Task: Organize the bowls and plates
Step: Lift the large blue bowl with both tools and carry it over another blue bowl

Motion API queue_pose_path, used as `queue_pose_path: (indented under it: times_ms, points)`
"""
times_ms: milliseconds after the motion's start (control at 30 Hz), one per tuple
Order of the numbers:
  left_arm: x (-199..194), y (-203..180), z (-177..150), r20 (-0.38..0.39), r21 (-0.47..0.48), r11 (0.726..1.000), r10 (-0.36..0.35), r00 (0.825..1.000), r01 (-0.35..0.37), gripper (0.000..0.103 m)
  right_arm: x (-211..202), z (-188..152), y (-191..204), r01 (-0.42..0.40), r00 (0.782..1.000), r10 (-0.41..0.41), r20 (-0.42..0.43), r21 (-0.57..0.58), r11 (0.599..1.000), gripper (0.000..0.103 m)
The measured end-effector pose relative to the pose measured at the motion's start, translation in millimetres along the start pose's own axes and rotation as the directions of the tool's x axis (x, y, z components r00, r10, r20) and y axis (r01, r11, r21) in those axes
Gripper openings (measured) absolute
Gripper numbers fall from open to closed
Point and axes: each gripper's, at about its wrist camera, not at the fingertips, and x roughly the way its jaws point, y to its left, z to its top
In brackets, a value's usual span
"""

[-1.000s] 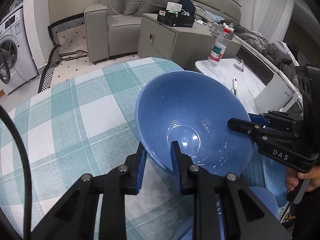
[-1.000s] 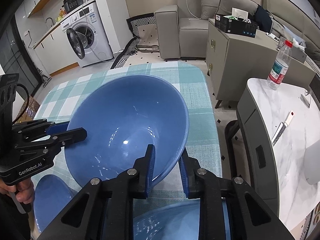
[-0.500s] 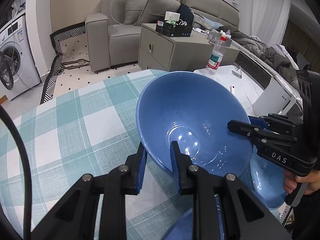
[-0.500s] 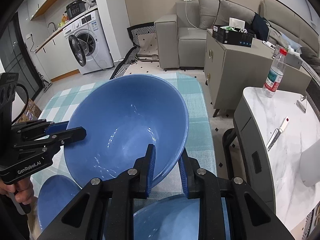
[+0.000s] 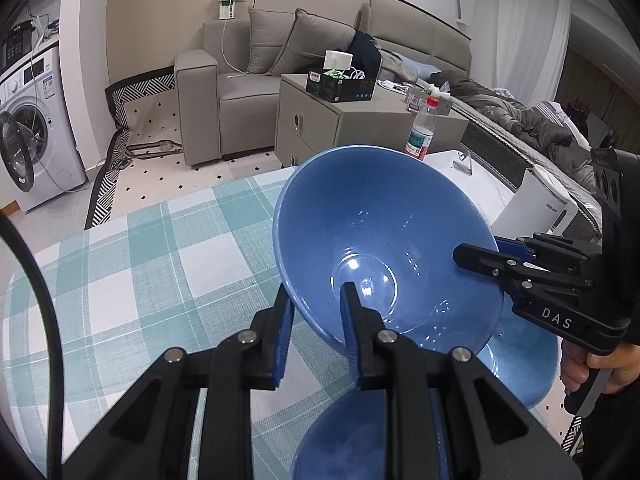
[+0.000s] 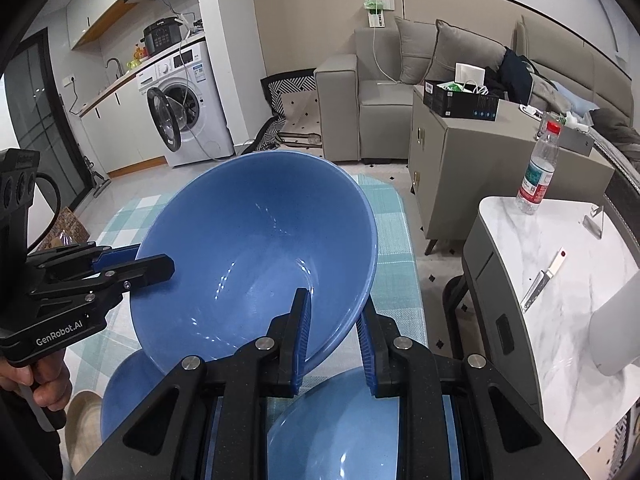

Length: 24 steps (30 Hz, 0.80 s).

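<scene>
At frame centre, the left gripper [image 5: 314, 322] and right gripper [image 6: 334, 334] both clamp the large bowl [image 5: 384, 248], lifted off the table [image 5: 140, 264]; smaller bowls [image 6: 124, 396] below remain unstacked.

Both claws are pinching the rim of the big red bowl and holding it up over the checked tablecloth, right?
Almost. The bowl is blue, not red, as both wrist views show. The rest holds: the left claw and the right claw each pinch its rim, holding it up over the checked tablecloth.
</scene>
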Motion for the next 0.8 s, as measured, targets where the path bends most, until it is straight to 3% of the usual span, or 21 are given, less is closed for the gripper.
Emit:
queue_pose_path:
  times_ms: [800]
  points:
    - [-65, -23, -21, 0.081, 0.027, 1.000, 0.005, 0.997, -0.007, 0.022, -76, -22, 13, -0.066, 0.992, 0.065, 0.105, 0.004, 0.998, 0.023]
